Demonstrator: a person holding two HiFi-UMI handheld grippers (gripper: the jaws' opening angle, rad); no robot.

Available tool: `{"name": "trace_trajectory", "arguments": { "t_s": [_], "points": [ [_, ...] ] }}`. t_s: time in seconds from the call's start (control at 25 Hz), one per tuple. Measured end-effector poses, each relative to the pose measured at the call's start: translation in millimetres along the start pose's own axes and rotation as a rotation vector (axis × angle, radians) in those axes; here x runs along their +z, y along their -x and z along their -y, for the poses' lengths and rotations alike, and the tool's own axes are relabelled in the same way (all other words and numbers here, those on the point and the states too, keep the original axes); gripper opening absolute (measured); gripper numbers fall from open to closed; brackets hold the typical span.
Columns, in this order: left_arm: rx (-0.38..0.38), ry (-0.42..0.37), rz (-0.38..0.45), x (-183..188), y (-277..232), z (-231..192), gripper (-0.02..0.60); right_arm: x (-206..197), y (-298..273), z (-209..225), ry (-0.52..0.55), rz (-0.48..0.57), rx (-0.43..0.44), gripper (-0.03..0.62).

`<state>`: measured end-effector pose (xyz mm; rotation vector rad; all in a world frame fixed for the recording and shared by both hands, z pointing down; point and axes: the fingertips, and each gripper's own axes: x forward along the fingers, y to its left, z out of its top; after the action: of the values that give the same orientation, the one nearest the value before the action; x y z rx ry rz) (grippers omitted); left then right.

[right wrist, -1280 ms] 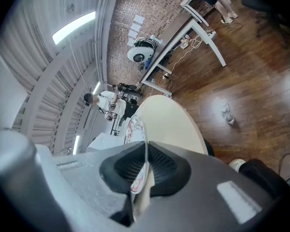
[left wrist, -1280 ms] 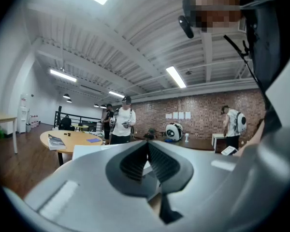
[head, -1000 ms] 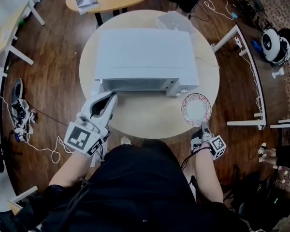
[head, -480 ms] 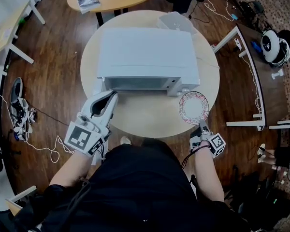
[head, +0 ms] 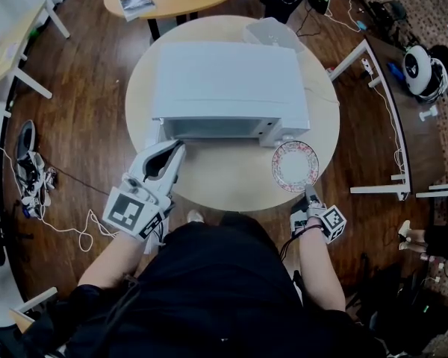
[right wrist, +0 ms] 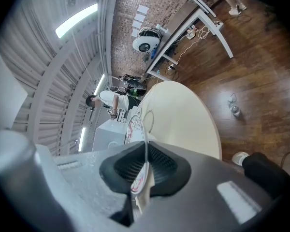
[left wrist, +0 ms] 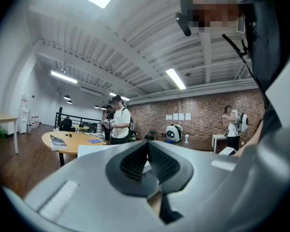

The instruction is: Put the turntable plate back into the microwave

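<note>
Our right gripper [head: 308, 192] is clamped on the near rim of the turntable plate [head: 296, 165], which juts out ahead of its jaws. We should hold the plate level and carry it leftward into the microwave [head: 228, 88] opening, beside our left gripper [head: 170, 155], whose jaws are together.

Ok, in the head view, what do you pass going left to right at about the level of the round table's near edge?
shoes on the floor → left gripper → turntable plate → white desk frame
</note>
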<state>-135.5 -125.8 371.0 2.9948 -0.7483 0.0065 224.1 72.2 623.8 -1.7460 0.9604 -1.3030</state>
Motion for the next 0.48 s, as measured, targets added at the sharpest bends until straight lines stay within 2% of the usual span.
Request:
{"name": "trace_trajectory", "arguments": {
  "t_s": [0.48],
  "points": [
    [0.009, 0.039, 0.022, -3.8, 8.7, -7.1, 0.003, -24.4, -1.9, -7.0, 0.001, -0.038, 0.01, 0.02]
  ]
}}
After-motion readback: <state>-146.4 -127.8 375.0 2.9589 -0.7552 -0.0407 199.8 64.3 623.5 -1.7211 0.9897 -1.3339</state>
